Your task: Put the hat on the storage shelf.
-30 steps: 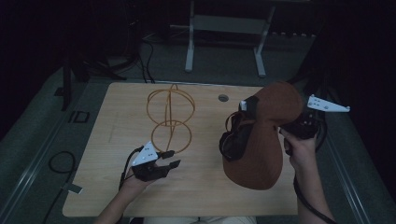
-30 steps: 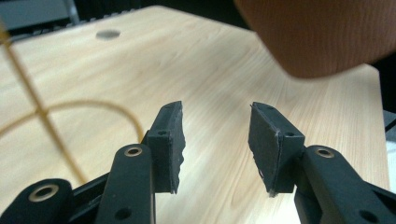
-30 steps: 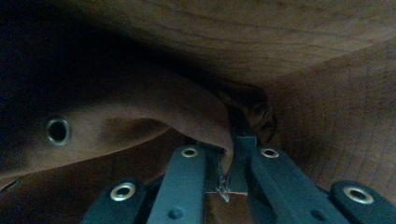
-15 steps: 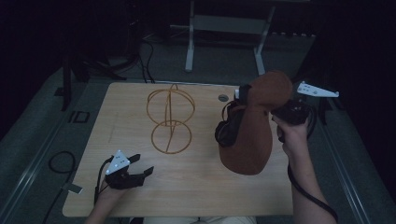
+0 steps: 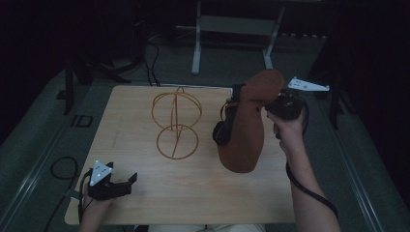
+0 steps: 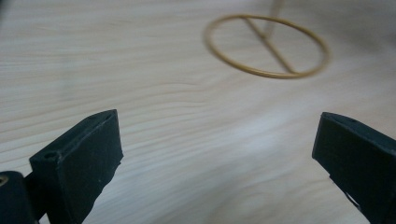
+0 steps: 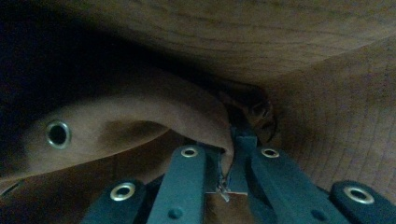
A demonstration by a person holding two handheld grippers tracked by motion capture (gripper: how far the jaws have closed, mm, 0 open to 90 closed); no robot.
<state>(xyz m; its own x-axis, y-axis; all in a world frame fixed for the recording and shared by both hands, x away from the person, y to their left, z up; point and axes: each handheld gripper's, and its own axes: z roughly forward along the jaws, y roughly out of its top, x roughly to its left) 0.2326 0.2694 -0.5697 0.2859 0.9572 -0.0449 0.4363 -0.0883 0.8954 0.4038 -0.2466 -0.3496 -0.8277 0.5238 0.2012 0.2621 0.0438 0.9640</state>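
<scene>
My right gripper pinches the brown hat by its brim, dangling right of the wire stand; a thin grip could slip. My left gripper, near-left, has just been opening, empty.

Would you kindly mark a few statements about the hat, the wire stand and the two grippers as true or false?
1. The right gripper holds the brown hat above the table. True.
2. The hat sits on the wire stand. False: the stand is bare and the hat hangs to its right.
3. The left gripper is open with nothing between its jaws. True; its jaws have just been opening.
4. The left gripper grips the stand's base ring. False: it is apart from the ring, near the table's front left corner.
5. The stand lies tipped over. False: it stands upright.
</scene>
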